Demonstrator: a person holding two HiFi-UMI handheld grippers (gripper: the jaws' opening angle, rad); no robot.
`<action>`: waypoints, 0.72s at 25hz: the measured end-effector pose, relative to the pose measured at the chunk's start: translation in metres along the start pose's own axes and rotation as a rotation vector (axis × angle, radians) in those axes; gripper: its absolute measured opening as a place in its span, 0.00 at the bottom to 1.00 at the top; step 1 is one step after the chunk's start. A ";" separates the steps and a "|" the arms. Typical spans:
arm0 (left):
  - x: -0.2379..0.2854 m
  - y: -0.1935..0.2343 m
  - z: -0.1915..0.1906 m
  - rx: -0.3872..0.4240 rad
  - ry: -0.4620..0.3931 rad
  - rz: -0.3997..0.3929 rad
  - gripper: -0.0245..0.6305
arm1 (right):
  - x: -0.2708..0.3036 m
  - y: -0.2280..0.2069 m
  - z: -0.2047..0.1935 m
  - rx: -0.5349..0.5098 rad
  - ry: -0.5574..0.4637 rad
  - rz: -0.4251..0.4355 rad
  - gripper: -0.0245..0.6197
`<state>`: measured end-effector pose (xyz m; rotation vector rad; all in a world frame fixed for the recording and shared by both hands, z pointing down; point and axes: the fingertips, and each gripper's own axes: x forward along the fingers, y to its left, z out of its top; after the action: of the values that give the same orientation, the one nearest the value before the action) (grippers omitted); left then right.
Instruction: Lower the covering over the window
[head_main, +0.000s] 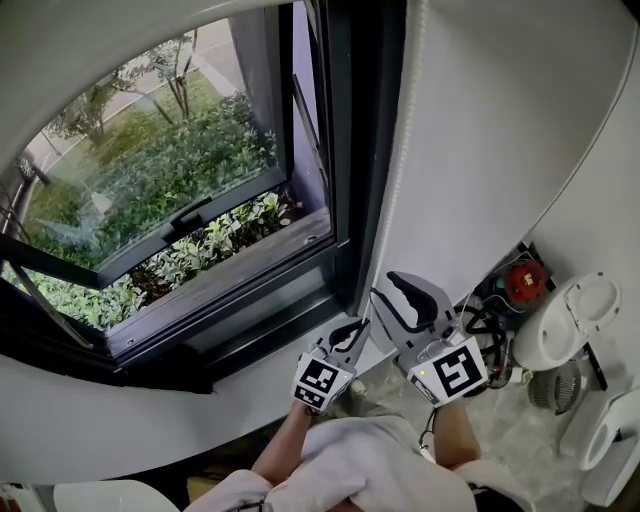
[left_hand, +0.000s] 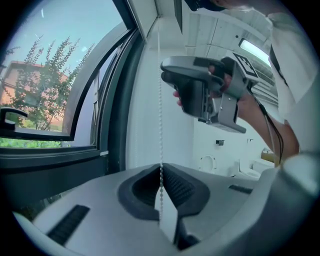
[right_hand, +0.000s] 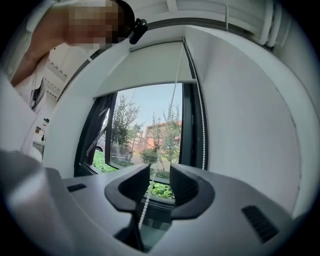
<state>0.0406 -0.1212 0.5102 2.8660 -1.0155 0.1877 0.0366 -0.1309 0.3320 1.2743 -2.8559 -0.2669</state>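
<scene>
In the head view, we see the white beaded pull chain (head_main: 400, 170) running lengthwise down the right side of the dark-framed window (head_main: 345, 200). Both the left gripper (head_main: 350, 332) and the right gripper (head_main: 398, 297) are at its lower end.

In the left gripper view, our left jaws are clenched on the chain, which rises straight up.

In the right gripper view, our right jaws stand apart, with a strand hanging loose between them. Only this view shows the white fabric roller blind (right_hand: 150, 67), which covers just the top of the window.

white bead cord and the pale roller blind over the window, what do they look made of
The white bead cord looks like plastic: small, round, matte beads in a line, though painted metal is possible. The pale roller blind looks like matte fabric: flat, with a straight bottom edge.
</scene>
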 end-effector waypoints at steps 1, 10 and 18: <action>0.000 0.000 0.000 0.000 -0.001 0.000 0.07 | 0.004 -0.001 0.005 -0.005 -0.012 0.005 0.23; -0.002 -0.003 0.002 0.016 -0.025 0.008 0.07 | 0.021 -0.003 0.018 0.040 -0.114 -0.004 0.04; 0.000 -0.006 -0.041 -0.026 0.056 0.004 0.07 | 0.025 0.003 -0.026 0.084 -0.047 -0.008 0.03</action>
<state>0.0412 -0.1114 0.5506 2.8187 -1.0059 0.2512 0.0196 -0.1514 0.3562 1.3112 -2.9308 -0.1811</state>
